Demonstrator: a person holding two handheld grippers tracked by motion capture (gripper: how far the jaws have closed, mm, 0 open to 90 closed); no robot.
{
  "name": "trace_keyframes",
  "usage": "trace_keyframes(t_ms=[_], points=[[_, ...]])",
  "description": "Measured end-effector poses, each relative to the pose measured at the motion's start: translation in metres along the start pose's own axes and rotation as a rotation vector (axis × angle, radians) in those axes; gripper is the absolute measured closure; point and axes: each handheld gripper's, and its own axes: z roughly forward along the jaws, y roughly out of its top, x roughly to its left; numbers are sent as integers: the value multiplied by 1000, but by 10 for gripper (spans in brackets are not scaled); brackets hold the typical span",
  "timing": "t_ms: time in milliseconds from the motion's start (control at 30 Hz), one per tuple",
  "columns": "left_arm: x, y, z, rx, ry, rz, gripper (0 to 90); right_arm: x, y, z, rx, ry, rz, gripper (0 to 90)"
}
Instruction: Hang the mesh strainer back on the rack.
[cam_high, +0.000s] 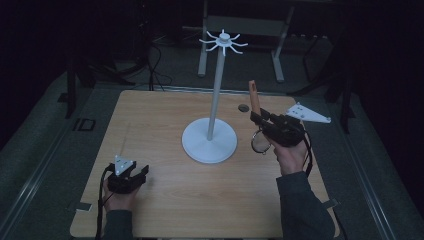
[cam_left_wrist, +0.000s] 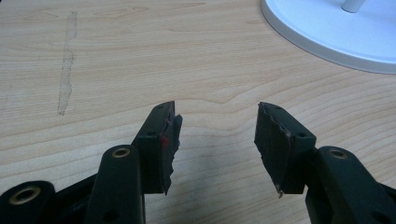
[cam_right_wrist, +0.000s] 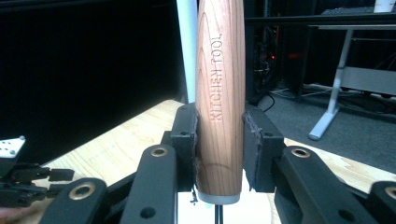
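While the right gripper (cam_high: 257, 120) squeezes the wooden handle (cam_right_wrist: 220, 93) of a kitchen tool, the handle points up toward twelve o'clock. The white stand (cam_high: 209, 141) waits at nine o'clock from it, near. The left gripper (cam_left_wrist: 217, 140) rests open on the table (cam_high: 165, 190).

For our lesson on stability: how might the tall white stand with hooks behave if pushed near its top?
The tall white stand probably tips rather than slides: its pole is long and thin. Its wide round base likely resists gentle nudges.
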Motion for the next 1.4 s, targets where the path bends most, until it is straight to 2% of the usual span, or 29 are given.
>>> trace_keyframes(t_ms=[400,1400], points=[[0,0,-1,0,2,0,486,0,13,6,-12,31,13,685],[0,-1,-1,2,0,-2,486,0,47,11,-88,107,46,685]])
